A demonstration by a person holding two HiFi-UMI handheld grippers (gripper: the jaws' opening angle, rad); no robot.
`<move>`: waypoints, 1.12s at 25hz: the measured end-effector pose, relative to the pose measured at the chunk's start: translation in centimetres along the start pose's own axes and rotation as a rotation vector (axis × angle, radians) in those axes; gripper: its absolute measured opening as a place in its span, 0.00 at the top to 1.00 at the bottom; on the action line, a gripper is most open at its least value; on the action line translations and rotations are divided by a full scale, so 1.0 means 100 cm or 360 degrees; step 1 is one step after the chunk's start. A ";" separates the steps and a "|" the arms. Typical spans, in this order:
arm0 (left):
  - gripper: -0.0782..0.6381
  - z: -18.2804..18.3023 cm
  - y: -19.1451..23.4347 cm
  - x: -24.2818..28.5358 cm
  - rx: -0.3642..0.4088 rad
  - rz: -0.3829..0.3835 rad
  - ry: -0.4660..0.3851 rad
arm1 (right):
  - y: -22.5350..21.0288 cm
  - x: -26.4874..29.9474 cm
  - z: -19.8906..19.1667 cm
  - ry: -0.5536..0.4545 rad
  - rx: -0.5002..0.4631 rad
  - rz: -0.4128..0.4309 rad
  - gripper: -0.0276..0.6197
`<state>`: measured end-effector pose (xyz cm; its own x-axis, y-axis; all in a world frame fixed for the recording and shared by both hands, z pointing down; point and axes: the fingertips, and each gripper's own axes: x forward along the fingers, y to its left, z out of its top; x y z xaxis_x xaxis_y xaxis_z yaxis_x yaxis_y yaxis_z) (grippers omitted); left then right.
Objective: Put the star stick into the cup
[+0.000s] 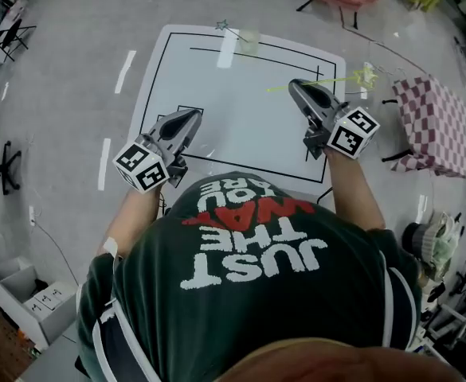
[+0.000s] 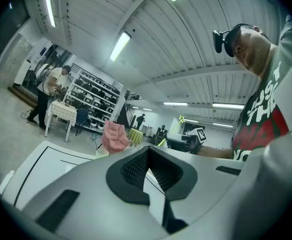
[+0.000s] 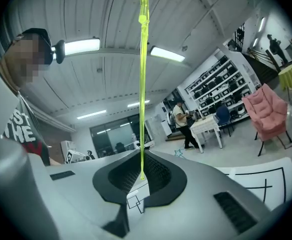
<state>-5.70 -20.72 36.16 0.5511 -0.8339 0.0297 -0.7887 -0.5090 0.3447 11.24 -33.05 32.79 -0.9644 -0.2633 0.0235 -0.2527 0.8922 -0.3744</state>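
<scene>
Yellow-green plastic crosses the head view. The star stick [image 1: 348,79] is held nearly level over the right side of the white mat [image 1: 233,126], pinched at the tip of my right tongs [image 1: 295,84]. Its star end reaches out past the mat's right edge. My left tongs [image 1: 194,116] hang over the near left part of the mat, well apart from the stick. The cup [image 1: 248,40] stands at the mat's far edge, well apart from both tongs, with a teal star [image 1: 222,25] just beside it.

In the left gripper view, my left tongs [image 2: 147,151] are clenched tip to tip with nothing between them. Beyond them I see the cup [image 2: 102,153] on the mat [image 2: 46,164] and a pink armchair [image 2: 115,136] behind it. My right tongs [image 2: 178,141] are off to the side, with the star stick [image 2: 181,119] showing its star above them.

In the right gripper view, my right tongs [image 3: 142,156] are clamped on the star stick [image 3: 142,84] close to its plain end. The stick runs straight up from the pads and out of the top of the picture. The teal star [image 3: 178,153] shows just past the tongs. I cannot make out the cup itself here.
</scene>
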 end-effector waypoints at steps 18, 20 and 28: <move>0.88 -0.008 0.081 0.072 -0.0030 -0.0149 0.0166 | -0.070 0.048 -0.008 -0.0019 0.0087 -0.0165 0.89; 0.88 -0.009 0.096 0.079 -0.0037 -0.0206 0.0182 | -0.075 0.056 -0.009 -0.0020 0.0097 -0.0228 0.89; 0.88 -0.006 0.152 0.117 -0.0005 -0.0309 0.0195 | -0.113 0.091 -0.007 -0.0011 0.0072 -0.0375 0.89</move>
<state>-11.10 -38.07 42.34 0.7214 -0.6883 0.0762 -0.6641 -0.6565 0.3577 5.28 -45.30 37.92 -0.8786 -0.4650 0.1088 -0.4669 0.7885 -0.4004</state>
